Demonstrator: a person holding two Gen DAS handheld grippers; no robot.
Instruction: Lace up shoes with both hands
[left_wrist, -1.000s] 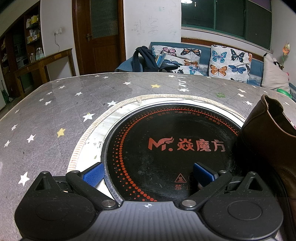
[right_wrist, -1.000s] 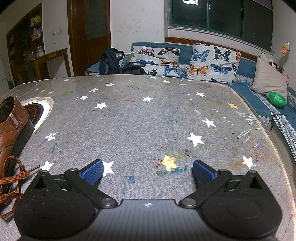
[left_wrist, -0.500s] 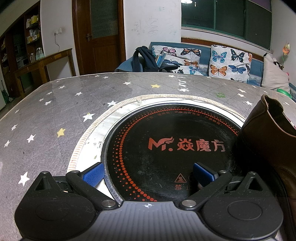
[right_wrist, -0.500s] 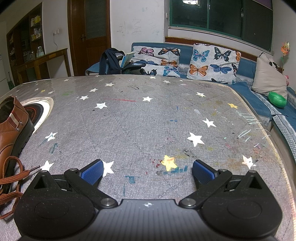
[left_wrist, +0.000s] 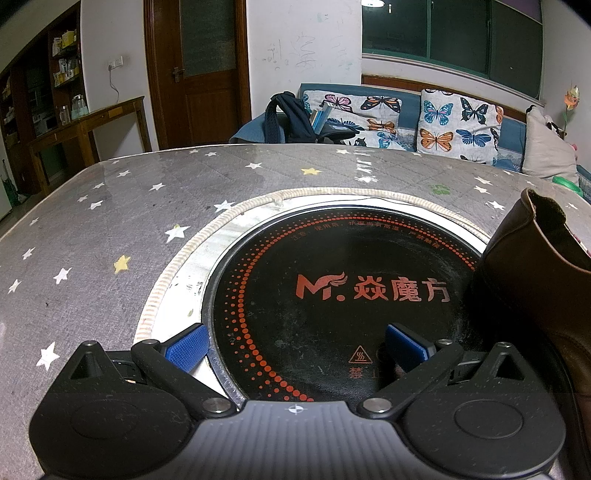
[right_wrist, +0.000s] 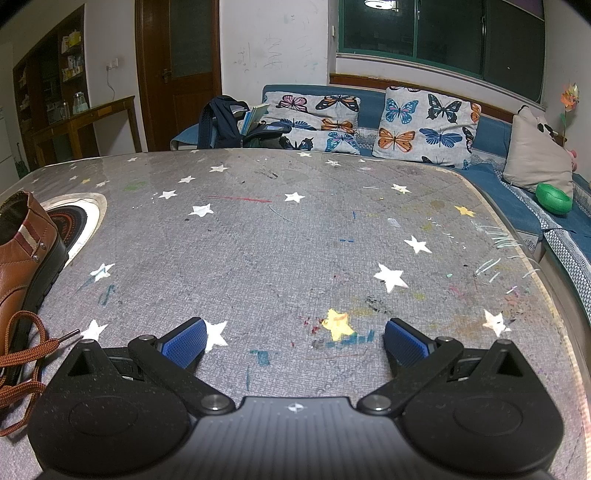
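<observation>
A brown leather shoe (left_wrist: 543, 280) stands at the right edge of the left wrist view, heel end toward the camera. In the right wrist view the same shoe (right_wrist: 22, 266) sits at the far left, with its loose brown lace (right_wrist: 26, 354) trailing onto the table. My left gripper (left_wrist: 295, 347) hangs open over the black induction plate (left_wrist: 332, 295), just left of the shoe, with nothing between its blue pads. My right gripper (right_wrist: 295, 341) is open too, above the bare starred tabletop to the right of the shoe and lace.
The grey star-patterned table (right_wrist: 295, 240) has a round cooktop recess with a metal rim (left_wrist: 192, 254). Behind the table stand a sofa with butterfly cushions (right_wrist: 424, 125), a dark backpack (right_wrist: 221, 122), a wooden door and a side table (left_wrist: 88, 122).
</observation>
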